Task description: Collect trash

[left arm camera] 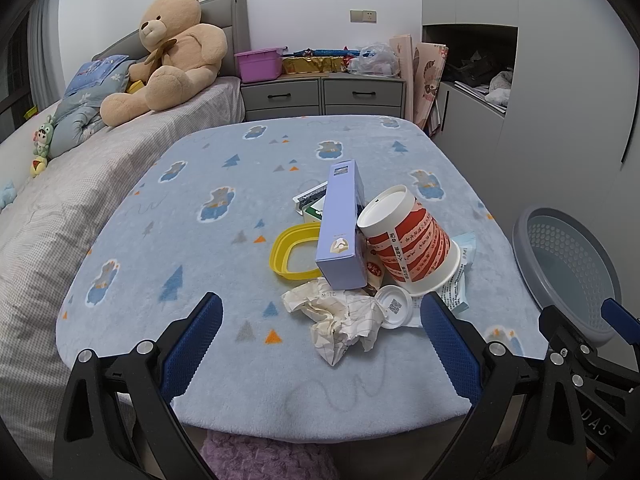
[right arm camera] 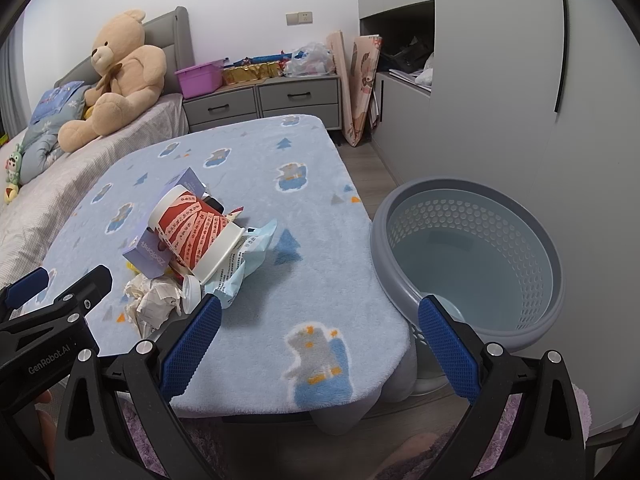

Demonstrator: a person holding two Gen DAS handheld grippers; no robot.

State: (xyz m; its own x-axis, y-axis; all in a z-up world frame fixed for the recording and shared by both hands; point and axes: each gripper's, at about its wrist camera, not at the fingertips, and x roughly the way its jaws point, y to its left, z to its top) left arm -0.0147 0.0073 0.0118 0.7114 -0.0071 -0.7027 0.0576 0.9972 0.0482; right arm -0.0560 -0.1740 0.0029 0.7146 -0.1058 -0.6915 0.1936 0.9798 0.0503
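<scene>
The trash lay in one heap on the blanket-covered table [left arm camera: 208,216], toward the edge nearest the grey perforated basket [right arm camera: 476,248], which stood on the floor just beside the table and looked empty. Within the heap, a red-and-white paper cup [left arm camera: 408,236] lay tipped on its side, leaning on a long lilac box [left arm camera: 340,232]; a yellow plastic ring lid [left arm camera: 288,256] lay on the far side of the box from the cup, a pale blue wrapper [right arm camera: 240,264] stuck out beneath the cup on the basket side, and a crumpled paper wad [left arm camera: 340,320] with a small white cap [left arm camera: 394,306] sat at the heap's near edge. The left gripper [left arm camera: 320,340] was spread wide with nothing in it, the wad lying just ahead between its blue pads. The right gripper [right arm camera: 318,340] was likewise released and empty, over the table corner closest to the basket. Judging from this, no item had yet been collected. The wad seemed the sensible first pick: loose, soft and unburied, so the left claw should come down straddling it and close well into its bulk, not on a stray flap. The cup looked likely to roll if the box were nudged, so it was better taken early, pinched across its rim.
</scene>
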